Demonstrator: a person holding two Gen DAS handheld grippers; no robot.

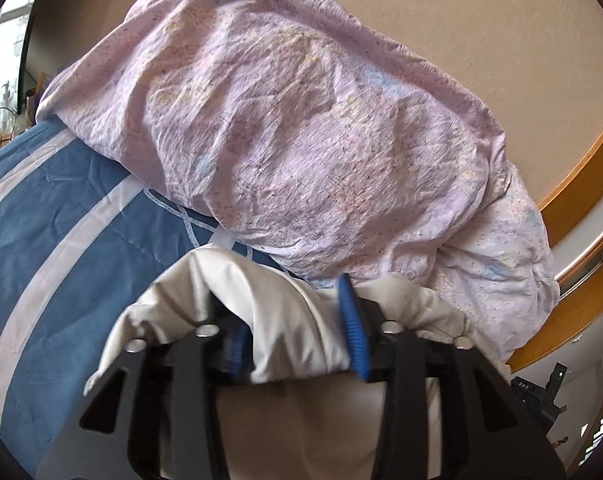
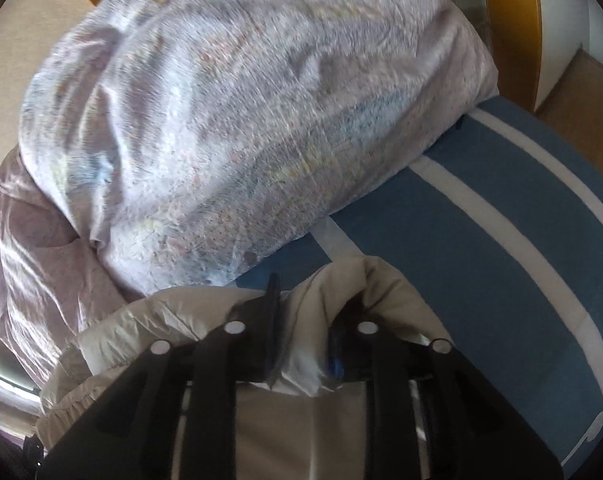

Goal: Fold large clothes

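Blue bedspread (image 1: 61, 216) with pale stripes covers the bed where the folding is under way, a tan wall and an orange wooden rail behind it. Largest on the spread is a plump pillow in a crumpled lilac floral case (image 1: 285, 128), lying against the wall side; a second lilac pillow or quilt (image 2: 41, 232) is tucked beside it. Just in front of the pillow, nearer the cameras, lies the garment being folded, a cream, slightly shiny quilted jacket (image 1: 285, 320), its upper edge bunched into a ridge on the spread.

Both tools sit on that ridge. Fabric fills the space between the parted fingers of the left gripper (image 1: 297, 336), though the blue pads do not appear to pinch it, so the hold looks loosened. The right gripper (image 2: 305, 340) stands narrower, with a fold of jacket between its fingers; blur hides whether the pads press.

Judged from this, the step is laying the carried edge down short of the pillow. Doing it well means setting both corners level with each other, letting the cloth fall free before lifting away, and keeping clear of the pillow.
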